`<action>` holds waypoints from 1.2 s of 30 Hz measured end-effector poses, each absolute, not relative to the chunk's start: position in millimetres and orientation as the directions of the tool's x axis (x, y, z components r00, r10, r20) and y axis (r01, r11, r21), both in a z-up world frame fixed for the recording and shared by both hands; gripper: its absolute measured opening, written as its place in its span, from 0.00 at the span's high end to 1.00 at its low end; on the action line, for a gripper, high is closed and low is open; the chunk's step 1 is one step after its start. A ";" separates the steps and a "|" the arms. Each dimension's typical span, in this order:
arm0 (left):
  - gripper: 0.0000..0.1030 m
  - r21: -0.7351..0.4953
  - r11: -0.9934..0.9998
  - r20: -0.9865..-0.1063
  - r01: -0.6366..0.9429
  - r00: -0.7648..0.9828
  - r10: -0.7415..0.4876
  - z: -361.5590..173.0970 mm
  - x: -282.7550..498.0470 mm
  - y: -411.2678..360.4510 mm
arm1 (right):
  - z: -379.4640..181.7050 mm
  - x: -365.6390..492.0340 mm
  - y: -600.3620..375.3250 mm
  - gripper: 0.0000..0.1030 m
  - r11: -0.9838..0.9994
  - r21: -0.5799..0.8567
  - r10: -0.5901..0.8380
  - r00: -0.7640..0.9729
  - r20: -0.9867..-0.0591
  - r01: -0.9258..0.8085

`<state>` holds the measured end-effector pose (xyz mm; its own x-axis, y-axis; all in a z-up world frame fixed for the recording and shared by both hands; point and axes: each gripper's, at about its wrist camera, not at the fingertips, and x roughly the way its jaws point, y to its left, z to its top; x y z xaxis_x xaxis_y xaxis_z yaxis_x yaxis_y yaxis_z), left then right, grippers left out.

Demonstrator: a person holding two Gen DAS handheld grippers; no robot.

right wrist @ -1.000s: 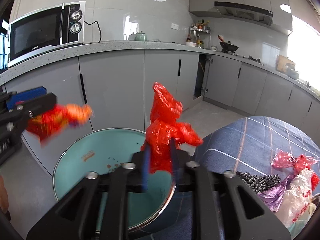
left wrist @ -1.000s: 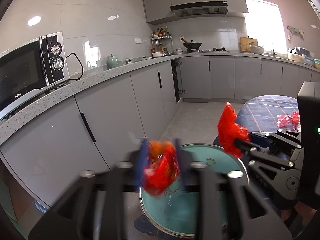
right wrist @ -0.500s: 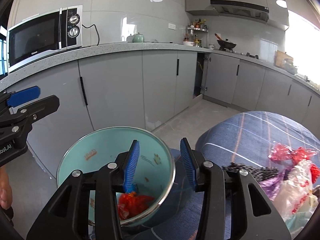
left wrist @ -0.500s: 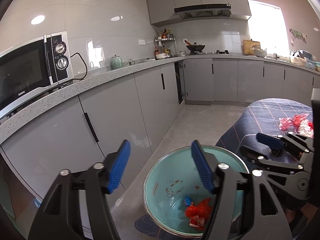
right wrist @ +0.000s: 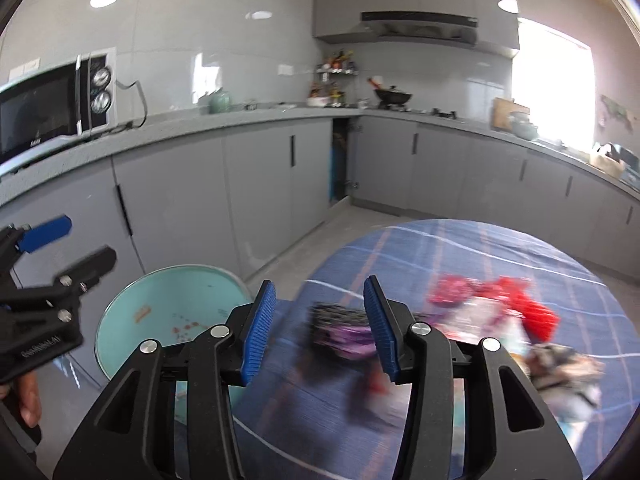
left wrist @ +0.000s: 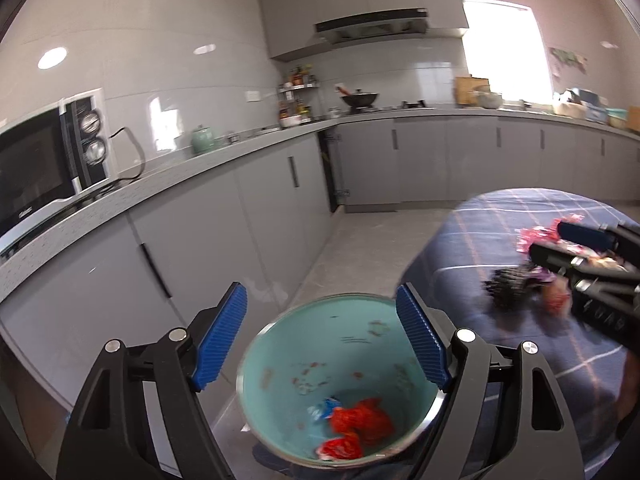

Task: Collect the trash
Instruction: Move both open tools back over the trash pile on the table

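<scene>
In a grey-cabinet kitchen, we hold our left gripper (left wrist: 322, 344) over the teal bin (left wrist: 280, 344), its blue pads spread wide with nothing between them; those jaws have just been opening. At the bottom of the bin, toward its near side, lie crumpled red wrappers (left wrist: 360, 426) and a small blue scrap (left wrist: 326, 407) just left of them. The bin stands on the floor, just left of the round table with the blue plaid cloth (left wrist: 480, 240).

Our right gripper (right wrist: 316, 328) hangs over the near left part of that cloth, its jaws partly apart and empty, and they too have just been opening. Beyond its pads, blurred by motion, sits the trash not yet collected: a dark bristly piece (right wrist: 340, 314) with a purple wrapper (right wrist: 352, 340) just beneath it, and farther right a red and white heap of wrappers (right wrist: 492, 304). We cannot tell whether the pads touch the purple wrapper; the blur hides the edge.

From the right camera, the left gripper shows at the far left, above the rim of the bin, and part of a hand (right wrist: 28, 400) grips its handle. Along the left wall a microwave (left wrist: 36, 168) stands on the counter (left wrist: 224, 160), with a green teapot (left wrist: 202, 140) farther along and a wok (left wrist: 360, 99) on the stove in the far corner.
</scene>
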<state>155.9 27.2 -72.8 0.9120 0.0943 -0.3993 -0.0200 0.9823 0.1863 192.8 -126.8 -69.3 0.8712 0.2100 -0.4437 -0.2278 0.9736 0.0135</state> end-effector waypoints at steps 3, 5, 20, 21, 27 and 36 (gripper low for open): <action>0.24 0.184 0.982 -0.400 0.033 0.916 0.044 -72.1 153.7 3.5 | -59.8 175.1 -160.7 0.46 0.984 0.020 0.170 0.890 -0.423 -0.179; 0.24 0.181 0.981 -0.405 0.065 0.914 0.014 -73.5 154.7 -12.4 | -54.1 161.0 -188.1 0.46 0.991 0.018 0.128 0.903 -0.409 -0.133; 0.22 0.199 0.931 -0.440 0.306 0.877 -0.194 -81.5 155.7 -134.4 | -70.8 120.6 -304.2 0.34 0.991 0.088 -0.058 0.906 -0.419 0.104; 0.22 0.208 0.923 -0.443 0.323 0.872 -0.205 -83.7 157.7 -144.0 | -72.9 120.0 -307.7 0.32 0.990 0.095 -0.058 0.905 -0.420 0.108; 0.22 0.213 0.905 -0.492 0.369 0.841 -0.227 -100.4 182.4 -172.1 | -85.8 128.2 -318.0 0.28 0.987 0.113 -0.056 0.897 -0.439 0.116; 0.70 0.153 0.890 -0.585 0.430 0.765 -0.269 -126.8 205.4 -177.1 | -100.9 162.0 -313.3 0.26 0.982 0.173 0.020 0.876 -0.482 0.073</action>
<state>205.4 -177.1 -126.8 0.7651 -0.2695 -0.5848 0.4302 0.8897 0.1529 162.0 -313.3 -100.9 0.8758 0.0196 -0.4823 0.0733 0.9822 0.1730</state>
